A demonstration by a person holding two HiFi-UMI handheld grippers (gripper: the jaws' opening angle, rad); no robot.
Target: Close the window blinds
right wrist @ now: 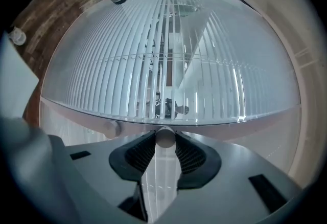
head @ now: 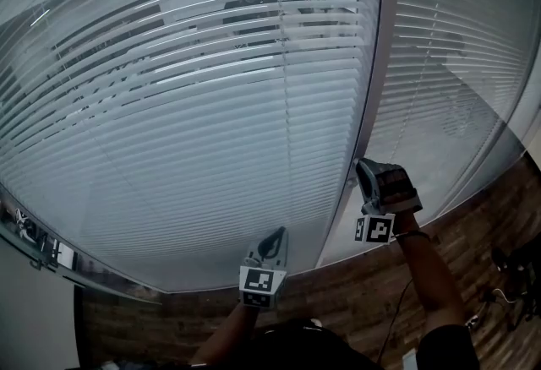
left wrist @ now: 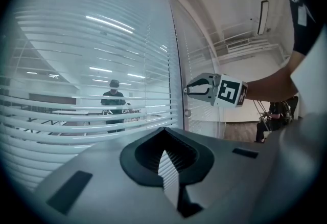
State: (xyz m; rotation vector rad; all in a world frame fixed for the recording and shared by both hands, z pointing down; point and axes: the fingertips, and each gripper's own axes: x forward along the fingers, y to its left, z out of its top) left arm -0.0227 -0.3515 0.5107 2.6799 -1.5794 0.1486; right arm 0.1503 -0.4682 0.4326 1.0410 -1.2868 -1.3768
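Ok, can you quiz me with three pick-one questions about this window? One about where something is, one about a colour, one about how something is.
1. Where is the right gripper? A on a table; B at the frame between two blinds; C far left.
2. What colour are the blinds? A red; B white; C green.
3. The slats are? A tilted partly open; B rolled up; C broken off.
Answers: B, its jaws grip the wand there; B, pale slats everywhere; A, a person shows through them.
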